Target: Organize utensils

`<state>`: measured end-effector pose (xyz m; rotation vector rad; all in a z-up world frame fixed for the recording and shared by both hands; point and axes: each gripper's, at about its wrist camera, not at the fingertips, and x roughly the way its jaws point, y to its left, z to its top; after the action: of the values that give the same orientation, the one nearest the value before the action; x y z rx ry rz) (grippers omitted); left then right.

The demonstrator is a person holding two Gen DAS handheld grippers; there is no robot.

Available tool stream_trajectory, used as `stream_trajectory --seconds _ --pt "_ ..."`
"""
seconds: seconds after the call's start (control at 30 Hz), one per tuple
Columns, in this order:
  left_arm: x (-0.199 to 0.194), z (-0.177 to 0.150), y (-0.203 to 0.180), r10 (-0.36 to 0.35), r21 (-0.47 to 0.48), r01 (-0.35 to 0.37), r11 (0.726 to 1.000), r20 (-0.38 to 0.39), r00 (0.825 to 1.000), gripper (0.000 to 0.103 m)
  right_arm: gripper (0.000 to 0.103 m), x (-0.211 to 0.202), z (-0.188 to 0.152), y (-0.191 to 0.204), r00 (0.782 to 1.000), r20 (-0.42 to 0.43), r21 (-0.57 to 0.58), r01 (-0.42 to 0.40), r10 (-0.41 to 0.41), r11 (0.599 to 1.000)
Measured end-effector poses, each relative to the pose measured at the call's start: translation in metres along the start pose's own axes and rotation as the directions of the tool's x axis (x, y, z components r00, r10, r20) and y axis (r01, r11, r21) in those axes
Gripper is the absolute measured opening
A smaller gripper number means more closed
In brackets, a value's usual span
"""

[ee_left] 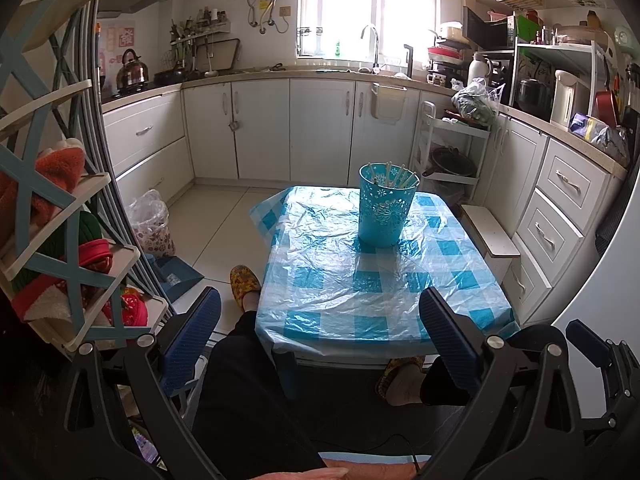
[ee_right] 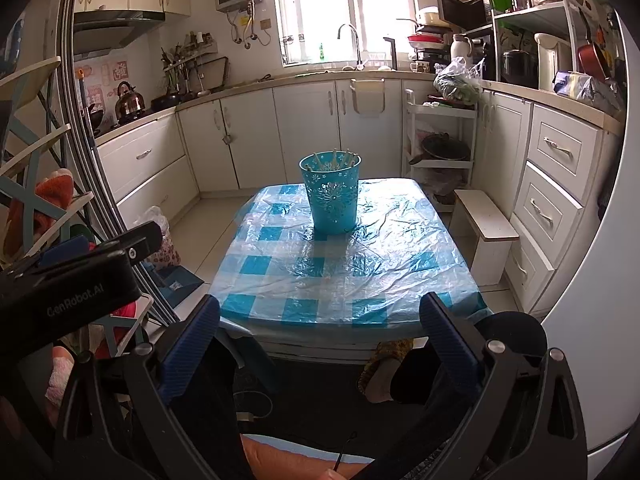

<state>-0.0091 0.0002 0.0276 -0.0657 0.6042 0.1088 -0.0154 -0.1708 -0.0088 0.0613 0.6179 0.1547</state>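
A turquoise perforated holder [ee_left: 385,210] [ee_right: 332,194] stands upright on the far half of a small table with a blue-and-white checked plastic cover [ee_left: 360,288] [ee_right: 340,276]. Several pale chopsticks [ee_left: 394,174] [ee_right: 334,160] lean inside it. My left gripper [ee_left: 320,308] hangs open over the table's near edge, well short of the holder, nothing between its blue pads [ee_left: 192,340]. My right gripper [ee_right: 320,312] is likewise open and empty at the near edge. The left gripper's black body [ee_right: 80,280] shows at the left of the right wrist view.
A person's dark-trousered legs [ee_left: 248,380] and patterned slippers [ee_left: 245,282] are under and beside the table. A rack with cloths [ee_left: 60,240] stands close on the left, a white stool [ee_right: 486,228] and drawer cabinets [ee_right: 552,184] on the right. A bagged bin [ee_left: 150,224] sits on the floor.
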Motion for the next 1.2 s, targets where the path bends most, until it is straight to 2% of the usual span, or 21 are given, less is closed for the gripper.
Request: stream_trajectory --seconds 1.2 --pt "-0.0032 0.0015 0.0027 0.007 0.001 -0.007 1.000 0.009 1.000 0.095 0.095 0.0002 -0.0007 0.0042 1.000 -0.005 -0.006 -0.001 0.001 1.000"
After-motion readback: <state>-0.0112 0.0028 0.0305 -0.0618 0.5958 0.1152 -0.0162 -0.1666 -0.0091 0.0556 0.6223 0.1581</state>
